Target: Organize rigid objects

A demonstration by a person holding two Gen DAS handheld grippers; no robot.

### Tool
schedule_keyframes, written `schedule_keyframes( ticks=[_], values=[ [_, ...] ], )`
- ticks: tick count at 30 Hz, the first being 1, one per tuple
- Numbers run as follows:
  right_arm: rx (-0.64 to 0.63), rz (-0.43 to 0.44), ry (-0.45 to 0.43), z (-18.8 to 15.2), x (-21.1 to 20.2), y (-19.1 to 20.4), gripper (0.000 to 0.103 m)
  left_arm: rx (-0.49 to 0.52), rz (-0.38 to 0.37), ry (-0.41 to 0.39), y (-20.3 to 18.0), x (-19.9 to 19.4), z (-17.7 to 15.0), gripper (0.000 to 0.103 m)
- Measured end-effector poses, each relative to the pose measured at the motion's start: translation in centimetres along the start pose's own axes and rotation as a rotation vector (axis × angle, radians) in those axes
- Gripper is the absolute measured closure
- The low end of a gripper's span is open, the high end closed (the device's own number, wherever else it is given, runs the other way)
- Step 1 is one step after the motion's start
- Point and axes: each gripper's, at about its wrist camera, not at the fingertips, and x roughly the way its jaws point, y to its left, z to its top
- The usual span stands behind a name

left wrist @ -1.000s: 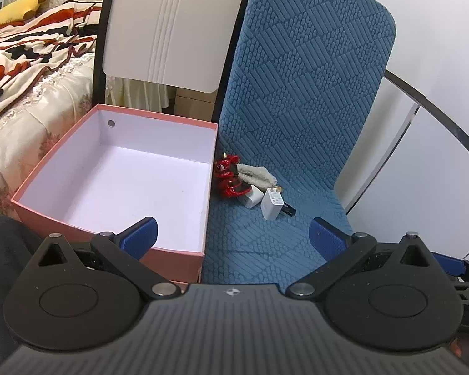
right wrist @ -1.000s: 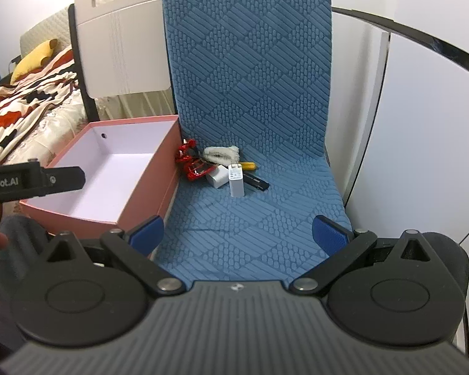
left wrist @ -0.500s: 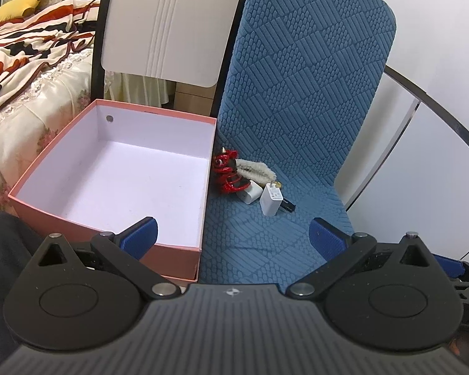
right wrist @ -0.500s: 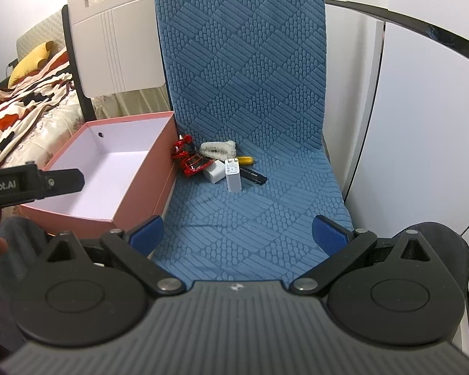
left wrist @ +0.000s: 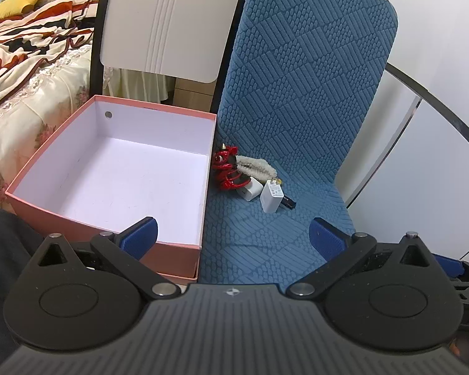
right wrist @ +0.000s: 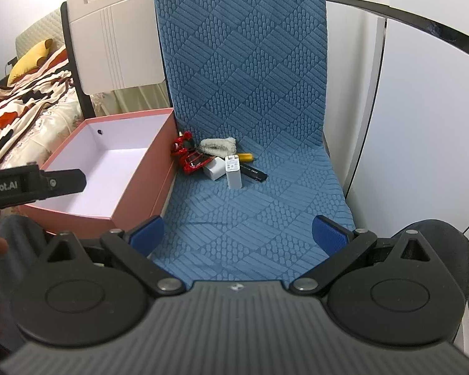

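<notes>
A small pile lies at the back of the blue chair seat (right wrist: 234, 218): a red toy (left wrist: 226, 168) (right wrist: 187, 156), a fluffy white brush (left wrist: 254, 167) (right wrist: 217, 145), two white chargers (left wrist: 272, 196) (right wrist: 233, 171), a black stick (right wrist: 253, 173) and a yellow item (right wrist: 245, 156). An empty pink box (left wrist: 122, 172) (right wrist: 109, 168) with a white inside stands left of the pile. My left gripper (left wrist: 233, 234) is open and empty, near the box's front right corner. My right gripper (right wrist: 237, 232) is open and empty over the seat's front.
A bed (left wrist: 22, 62) with a striped blanket lies at the left. A white chair back (left wrist: 168, 25) stands behind the box. White cabinet doors (right wrist: 422, 109) rise at the right. The left gripper's body (right wrist: 31, 182) shows at the left of the right wrist view.
Both grippers have drawn back and risen a little, so the box and pile look slightly farther away. The objects have not moved.
</notes>
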Motion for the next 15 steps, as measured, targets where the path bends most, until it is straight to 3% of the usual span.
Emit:
schedule_keyframes(
  ticks=[15],
  values=[
    [0.029, 0.000, 0.013, -0.2, 0.4, -0.7, 0.000, 0.023, 0.011, 0.023, -0.5, 1.2, 0.0, 0.000]
  ],
)
